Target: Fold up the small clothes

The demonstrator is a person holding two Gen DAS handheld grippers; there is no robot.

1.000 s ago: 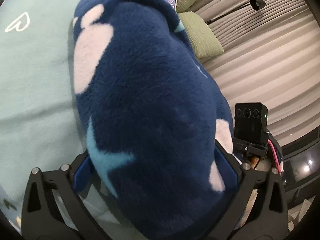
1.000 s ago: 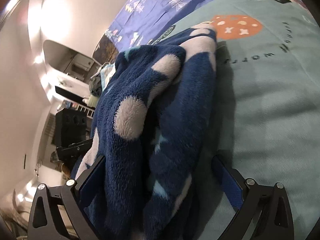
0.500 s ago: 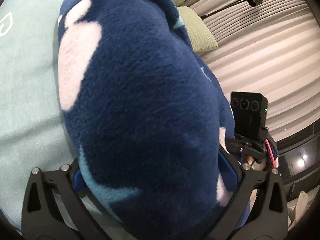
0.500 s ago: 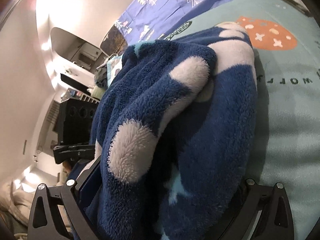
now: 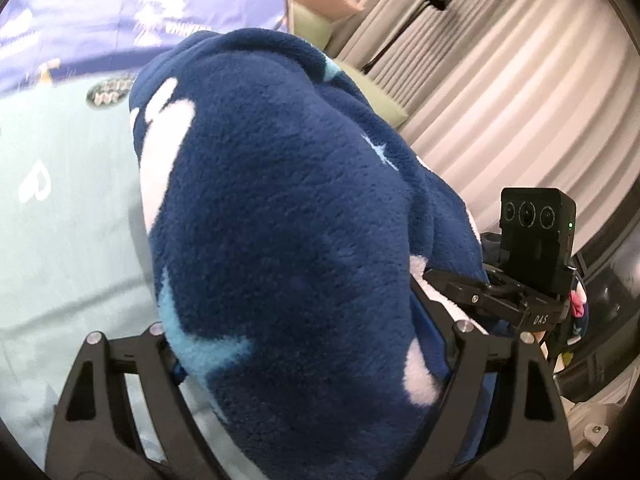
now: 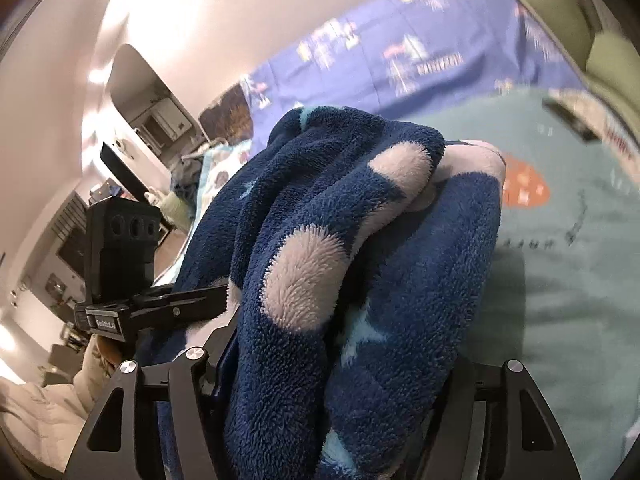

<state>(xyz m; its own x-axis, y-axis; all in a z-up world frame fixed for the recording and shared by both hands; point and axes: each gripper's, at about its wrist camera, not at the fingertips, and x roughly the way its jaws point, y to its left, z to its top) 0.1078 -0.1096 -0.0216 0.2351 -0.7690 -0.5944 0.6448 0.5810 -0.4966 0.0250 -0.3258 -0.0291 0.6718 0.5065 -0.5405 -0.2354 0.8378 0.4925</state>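
A bulky navy fleece garment (image 5: 288, 240) with white spots and pale blue stars filled both views and hid most of the teal bedspread (image 5: 60, 240) beneath it, with a purple patterned sheet (image 5: 120, 8) beyond. Only the left wrist view showed the pleated curtains (image 5: 520, 100), a green cushion (image 5: 380, 100) and the right gripper (image 5: 492, 300) at the garment's far edge, while the right wrist view showed the white wall (image 6: 180, 20), a cluttered room corner and the left gripper (image 6: 176, 312). The fleece was bunched between both pairs of jaws, which had just been closing and pressed its thick folds from either side.
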